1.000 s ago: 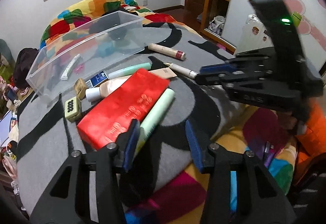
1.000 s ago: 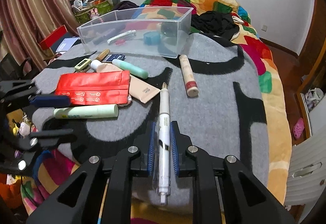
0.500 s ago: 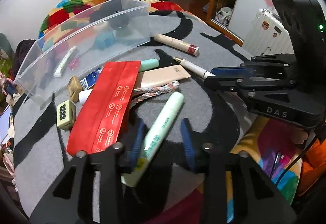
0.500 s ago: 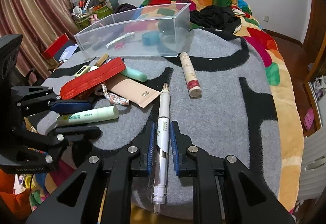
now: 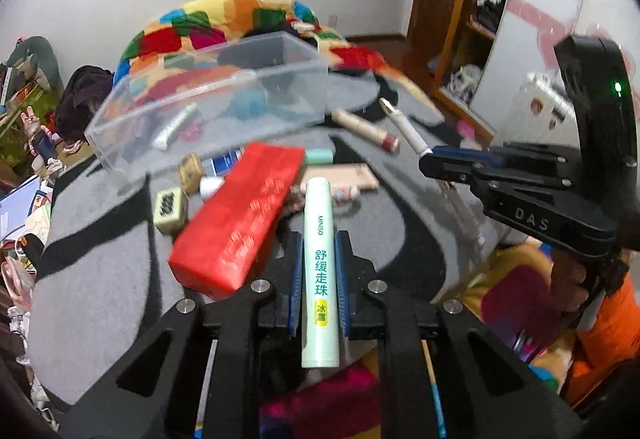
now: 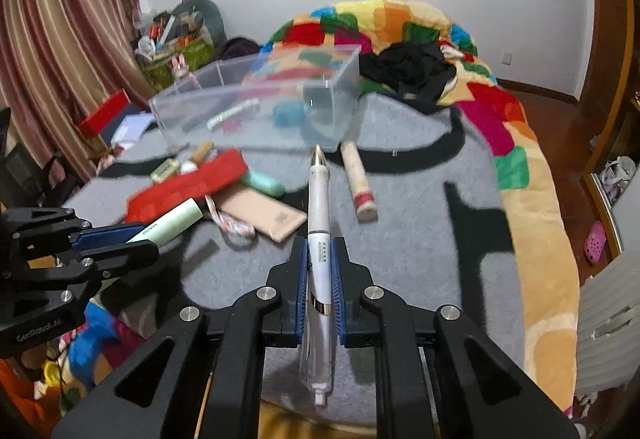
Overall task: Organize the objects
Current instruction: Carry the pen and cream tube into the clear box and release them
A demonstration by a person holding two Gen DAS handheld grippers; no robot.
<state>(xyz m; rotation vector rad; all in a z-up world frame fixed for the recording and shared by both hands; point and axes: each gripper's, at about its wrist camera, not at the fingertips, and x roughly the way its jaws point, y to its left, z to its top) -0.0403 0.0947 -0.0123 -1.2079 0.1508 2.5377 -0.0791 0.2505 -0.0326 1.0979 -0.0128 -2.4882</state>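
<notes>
**Gripping a tube and a pen over the grey blanket**

Clamping the pale green tube (image 5: 320, 271), the left gripper (image 5: 319, 251) has just been closing, and its ribbed blue pads now press the tube's smooth round sides. The tube points to 12 o'clock in the left wrist view and reads "MINISO" near its far end, with green Chinese characters and a small yellow patch below.

The right gripper (image 6: 321, 259) is squeezed narrow on a white pen (image 6: 319, 223). The pen has a clear plastic rear end, a gold band, a small green label too fine to read and a gold tip pointing to 12 o'clock. Seen from the left wrist, that gripper's black body carries the raised letters "DAS".

Just beyond the left pads, at 11 o'clock, lies a flat red packet (image 5: 240, 219) with faint printed marks, blurred. Past it sit a cream tile (image 5: 171, 205) with dark dots, a beige flat tube (image 6: 260, 213) and a twisted braid (image 6: 230, 221), all on the fuzzy grey blanket (image 6: 420, 239) with black curves. A cardboard-coloured cylinder (image 6: 359, 181) with a red band lies at 1 o'clock of the pen.

Farther off stands a clear plastic bin (image 6: 256, 107), rectangular and thin-walled, holding a white tube and something blue. Behind it lies a quilt (image 6: 400, 23) of bright patches.
</notes>
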